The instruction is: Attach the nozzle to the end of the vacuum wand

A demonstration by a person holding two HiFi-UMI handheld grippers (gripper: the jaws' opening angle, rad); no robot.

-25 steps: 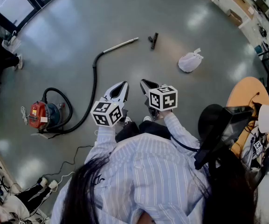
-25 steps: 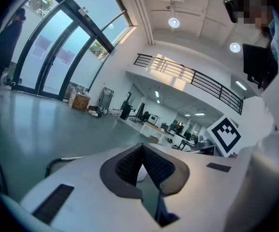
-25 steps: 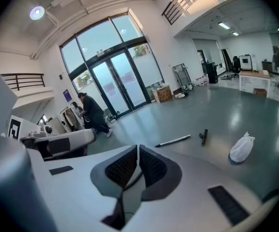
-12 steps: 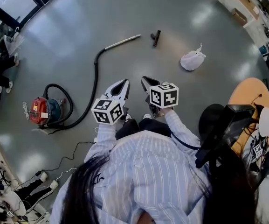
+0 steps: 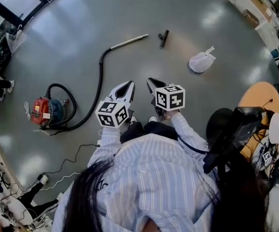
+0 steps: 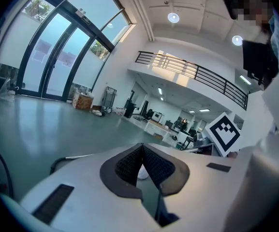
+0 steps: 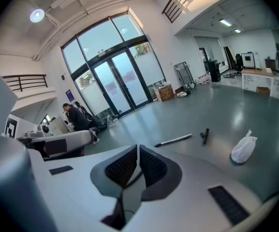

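A silver vacuum wand point(image 5: 128, 41) lies on the grey floor far ahead, joined to a black hose point(image 5: 97, 83) that curves back to a red vacuum cleaner point(image 5: 46, 111) at the left. The small black nozzle point(image 5: 164, 37) lies apart from the wand's free end, to its right; the right gripper view also shows the wand point(image 7: 174, 140) and the nozzle point(image 7: 205, 135). My left gripper point(image 5: 128, 87) and right gripper point(image 5: 150, 84) are held side by side near my body, well short of both. Both are shut with nothing between the pads.
A white plastic bag point(image 5: 200, 61) sits on the floor right of the nozzle. A wooden round table point(image 5: 256, 98) and dark equipment stand at the right. Cables point(image 5: 66, 166) trail at the lower left. A person point(image 7: 75, 116) crouches by the glass doors.
The view has shifted slightly, so the wand, nozzle and vacuum sit a little further right in the picture. Both grippers have kept still and shut.
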